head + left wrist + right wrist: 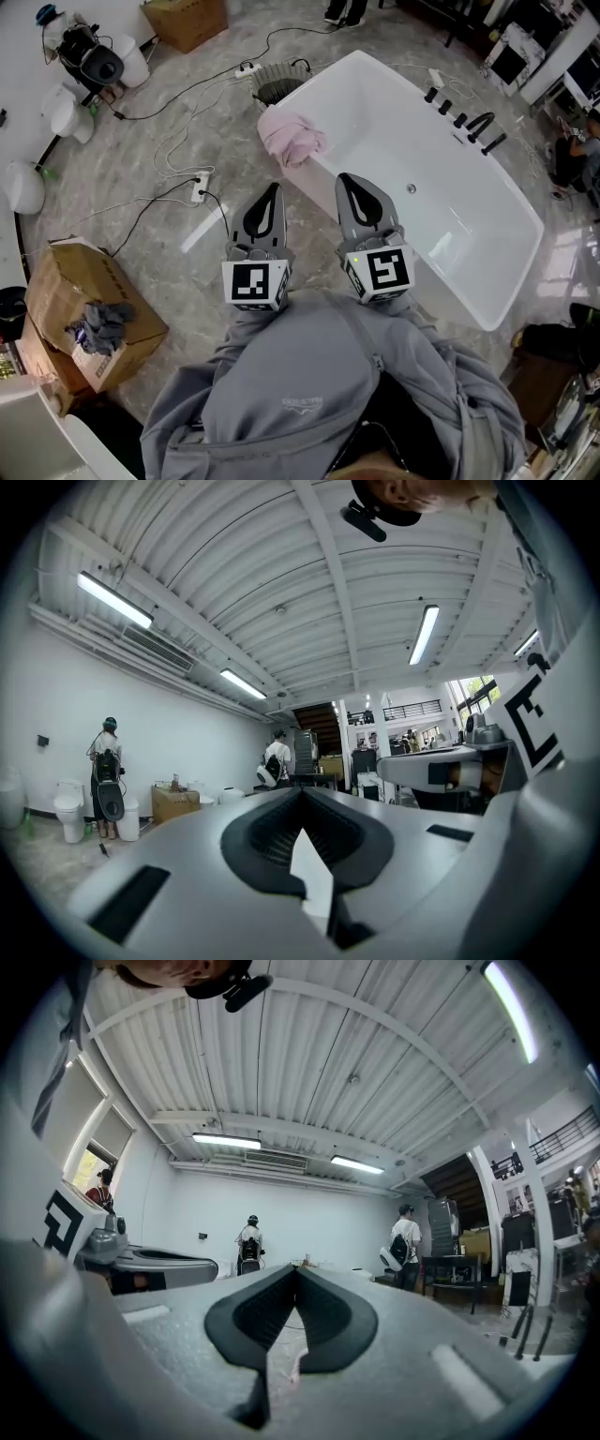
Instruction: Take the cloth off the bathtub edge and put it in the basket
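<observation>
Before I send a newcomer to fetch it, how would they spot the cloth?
Find the big white bathtub. On its rim, at the end beside the wire basket, lies a crumpled cloth. It is pink, unlike the grey rag on the cardboard box.

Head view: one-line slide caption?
Left gripper and right gripper, shut, face the pink cloth draped on the bathtub edge; basket beyond.

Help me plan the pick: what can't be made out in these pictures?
- Basket: head view, near side behind the cloth and bathtub rim; inside too dark.
- Cloth: unclear in both gripper views, which look level across the room.
- Grey bundle on the cardboard box: head view, too small to identify.
</observation>
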### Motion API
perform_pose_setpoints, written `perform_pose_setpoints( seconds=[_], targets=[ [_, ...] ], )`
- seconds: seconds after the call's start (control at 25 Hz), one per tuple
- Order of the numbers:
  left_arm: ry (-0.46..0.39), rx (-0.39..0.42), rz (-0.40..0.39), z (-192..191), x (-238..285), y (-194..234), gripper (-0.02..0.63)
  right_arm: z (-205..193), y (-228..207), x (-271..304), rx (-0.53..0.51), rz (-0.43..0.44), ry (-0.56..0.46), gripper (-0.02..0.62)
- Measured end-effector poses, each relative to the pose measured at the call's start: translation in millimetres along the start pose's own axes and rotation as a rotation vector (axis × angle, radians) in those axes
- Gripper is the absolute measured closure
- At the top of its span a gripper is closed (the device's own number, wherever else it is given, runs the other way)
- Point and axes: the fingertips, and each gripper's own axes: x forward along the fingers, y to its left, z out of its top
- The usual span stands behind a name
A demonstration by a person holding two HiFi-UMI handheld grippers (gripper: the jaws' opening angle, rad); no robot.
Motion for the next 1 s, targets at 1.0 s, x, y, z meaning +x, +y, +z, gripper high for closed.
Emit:
perform_pose_setpoints(
  seconds=[1.0],
  targets=[
    [0.008, 0.021, -0.005, -21.9, 124.4, 105.4, 0.601, -25.7, -31.0, 162.3, -0.023, 0.03, -0.004, 0.592]
  ],
)
